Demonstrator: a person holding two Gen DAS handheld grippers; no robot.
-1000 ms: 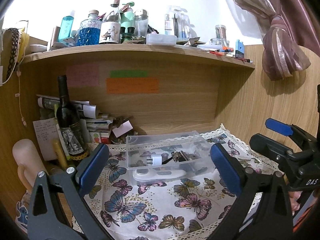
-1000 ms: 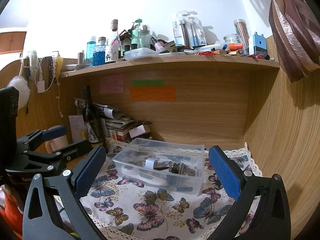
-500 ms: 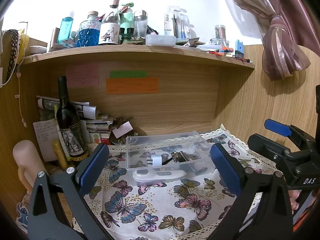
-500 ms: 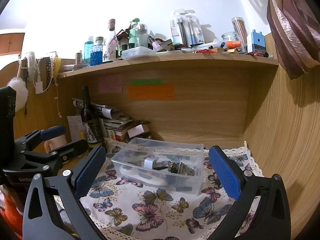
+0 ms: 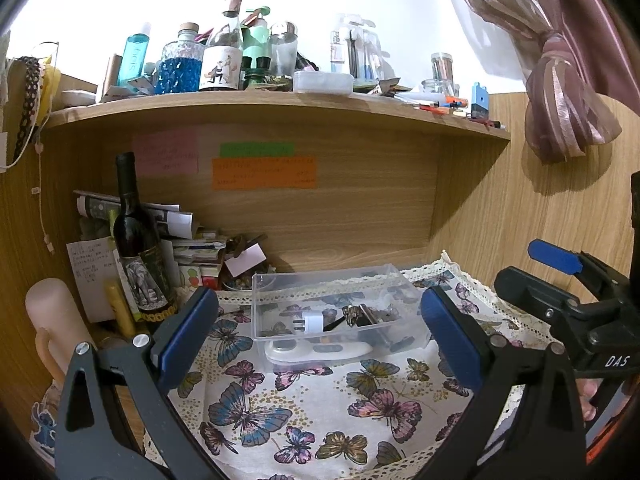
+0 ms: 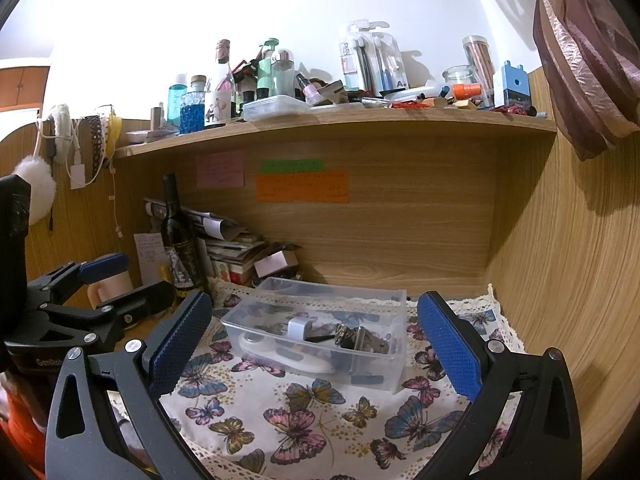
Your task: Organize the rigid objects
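Observation:
A clear plastic box (image 5: 400, 280) (image 6: 394, 354) stands on the butterfly cloth (image 5: 312, 412) (image 6: 320, 412). Inside lie a white plug adapter (image 5: 310, 322) (image 6: 298, 326), a white handheld device (image 5: 320, 350) (image 6: 280, 350) and dark metal clips (image 5: 366, 314) (image 6: 360, 338). My left gripper (image 5: 318, 338) is open and empty, short of the box. My right gripper (image 6: 314, 342) is open and empty, also short of the box. Each gripper shows at the edge of the other's view, the right one (image 5: 576, 300) and the left one (image 6: 100, 292).
A dark wine bottle (image 5: 138, 244) (image 6: 178, 240), stacked papers and boxes (image 5: 192, 252) stand at the back left. A pale cylinder (image 5: 52, 320) is at the far left. A cluttered shelf (image 5: 280, 100) hangs above. A wooden wall (image 6: 560, 280) closes the right side.
The right wrist view has tilted slightly, so the shelf and box sit a little higher or lower in frame. The box and its contents have not moved. Both grippers stay open.

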